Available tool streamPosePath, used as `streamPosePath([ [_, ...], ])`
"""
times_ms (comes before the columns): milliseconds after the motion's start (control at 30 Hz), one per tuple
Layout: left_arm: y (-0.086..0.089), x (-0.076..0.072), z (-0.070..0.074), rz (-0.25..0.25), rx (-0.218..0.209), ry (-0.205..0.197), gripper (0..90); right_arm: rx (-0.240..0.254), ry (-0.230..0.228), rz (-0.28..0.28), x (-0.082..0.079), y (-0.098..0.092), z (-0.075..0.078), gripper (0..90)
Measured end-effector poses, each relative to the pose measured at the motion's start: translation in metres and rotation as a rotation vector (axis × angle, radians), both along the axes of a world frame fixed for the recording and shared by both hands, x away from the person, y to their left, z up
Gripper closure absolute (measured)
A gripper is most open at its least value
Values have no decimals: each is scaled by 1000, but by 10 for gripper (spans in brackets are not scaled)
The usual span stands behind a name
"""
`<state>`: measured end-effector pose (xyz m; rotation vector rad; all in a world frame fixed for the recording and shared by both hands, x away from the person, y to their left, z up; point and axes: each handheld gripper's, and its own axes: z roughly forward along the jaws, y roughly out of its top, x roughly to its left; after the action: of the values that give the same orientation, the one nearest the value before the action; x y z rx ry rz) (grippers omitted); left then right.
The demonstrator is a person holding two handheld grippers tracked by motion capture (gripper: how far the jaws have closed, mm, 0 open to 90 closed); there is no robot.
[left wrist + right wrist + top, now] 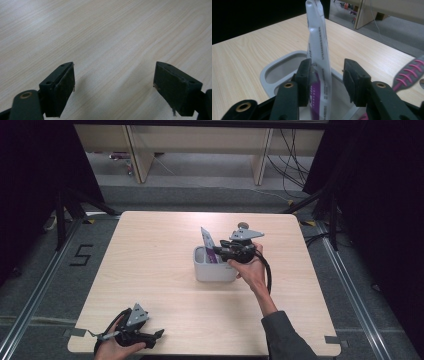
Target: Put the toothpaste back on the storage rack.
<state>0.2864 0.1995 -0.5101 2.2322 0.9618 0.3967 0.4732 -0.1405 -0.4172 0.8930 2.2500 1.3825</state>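
White-and-purple tube (318,50) — upright in grey holder (268,72)

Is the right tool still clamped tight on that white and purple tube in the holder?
No: in the right gripper view the right tool stands open around the tube, with a clear gap on one side.

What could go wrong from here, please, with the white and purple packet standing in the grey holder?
1. The packet stands tall and leaning in the grey holder; with the right gripper apparently no longer pressing it, it may tip over or out.
2. One jaw lies against the packet, so pulling away could drag it.
3. The gripper is low over the holder's rim and could nudge it.
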Motion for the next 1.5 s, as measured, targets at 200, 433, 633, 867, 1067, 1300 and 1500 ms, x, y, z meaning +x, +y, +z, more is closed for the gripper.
streamPosePath([
  [200,0,0,0,1,1,0,169,18,-2,-1,-6,-7,4,496],
  [433,0,0,0,2,-1,0,169,19,7,-5,-17,-16,9,442],
  [633,0,0,0,0,6,1,169,30,15,-7,-27,-23,13,408],
  [867,0,0,0,0,6,1,169,30,37,4,-42,-27,17,359],
  [1067,0,0,0,1,5,0,169,28,18,25,-51,-32,15,335],
  [1300,0,0,0,2,4,1,169,43,37,19,-64,-41,13,322],
  [1500,0,0,0,0,3,-1,169,36,59,10,-72,-46,9,304],
])
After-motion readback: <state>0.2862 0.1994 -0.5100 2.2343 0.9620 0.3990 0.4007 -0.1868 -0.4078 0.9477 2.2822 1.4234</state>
